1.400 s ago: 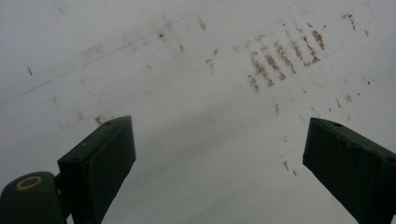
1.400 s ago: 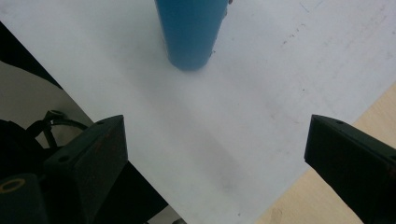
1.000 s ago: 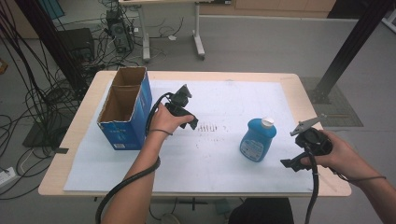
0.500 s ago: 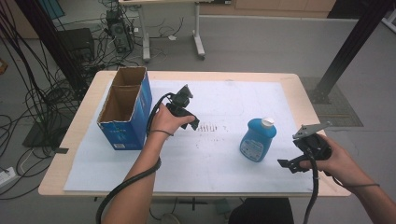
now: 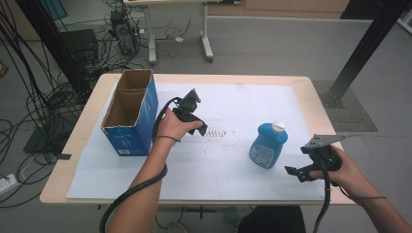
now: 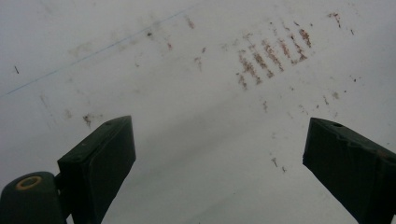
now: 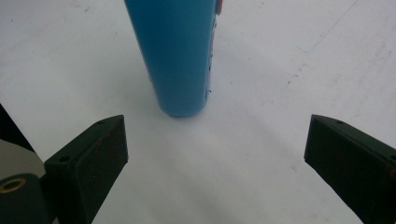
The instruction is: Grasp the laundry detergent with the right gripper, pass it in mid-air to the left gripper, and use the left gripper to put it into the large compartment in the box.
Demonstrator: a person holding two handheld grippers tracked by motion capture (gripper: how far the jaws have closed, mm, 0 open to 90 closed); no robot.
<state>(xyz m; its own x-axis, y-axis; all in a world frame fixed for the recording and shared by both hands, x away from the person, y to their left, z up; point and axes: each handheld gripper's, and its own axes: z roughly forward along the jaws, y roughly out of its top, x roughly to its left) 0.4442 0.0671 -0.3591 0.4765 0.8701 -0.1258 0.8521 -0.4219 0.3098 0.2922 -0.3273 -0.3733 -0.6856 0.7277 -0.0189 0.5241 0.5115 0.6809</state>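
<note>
Step in hand: I read this as the approach to a grasp; my right gripper (image 5: 297, 172) sits low, just right of the upright blue plastic bottle with a white cap (image 5: 267, 144), aimed at its base.
Bottle: stands on the white sheet covering the worktop (image 5: 233, 174), right of centre; in the right gripper view its blue body (image 7: 177, 56) rises straight ahead, between the lines of the two jaws but still beyond them.
Right gripper: jaws spread wide, nothing between them.
Left gripper (image 5: 194, 116): well left of the bottle, hovering over rust-coloured smudges (image 6: 273, 53) on the sheet; jaws wide apart, holding nothing.
Next move, my judgement: push the right gripper forward until the jaws flank the bottle, then close; the rounded body may slip or tip if caught too low.
Around: open-topped blue cardboard box (image 5: 131, 114), far left of the bottle, beyond the left gripper.
In the way: nothing between right gripper and bottle that I can see.
</note>
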